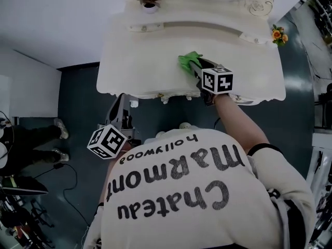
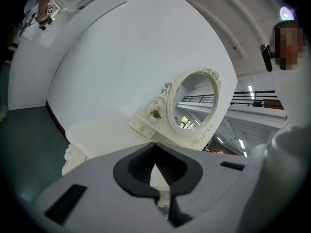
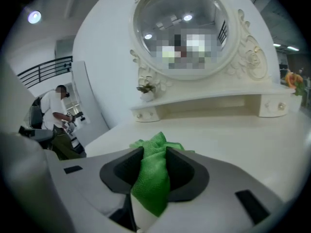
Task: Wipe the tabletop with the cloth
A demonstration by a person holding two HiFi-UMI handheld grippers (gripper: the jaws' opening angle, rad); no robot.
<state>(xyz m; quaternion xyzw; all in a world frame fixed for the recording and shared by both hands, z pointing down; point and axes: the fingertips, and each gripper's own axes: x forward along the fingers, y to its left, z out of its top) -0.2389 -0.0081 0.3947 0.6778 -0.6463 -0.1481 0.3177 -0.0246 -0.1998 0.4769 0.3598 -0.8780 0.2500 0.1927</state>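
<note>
wiping well here likely means flat, overlapping strokes with steady pressure. the right gripper [image 1: 199, 69], jaws pinching the green cloth [image 1: 187, 61], reaches out on an extended forearm to 1 o'clock on the white tabletop [image 1: 145, 61]. the left gripper [image 2: 156, 176] hangs low at 8 o'clock, off the table, its jaws pressed together on nothing.

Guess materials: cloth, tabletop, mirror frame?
Cloth: bright green, fine nubby weave, soft folds; probably microfibre.
Tabletop: smooth cream surface with a faint sheen; likely painted or lacquered wood, base material not visible.
Mirror frame: same cream finish, raised scrollwork; painted wood or moulded resin, cannot tell which.
</note>
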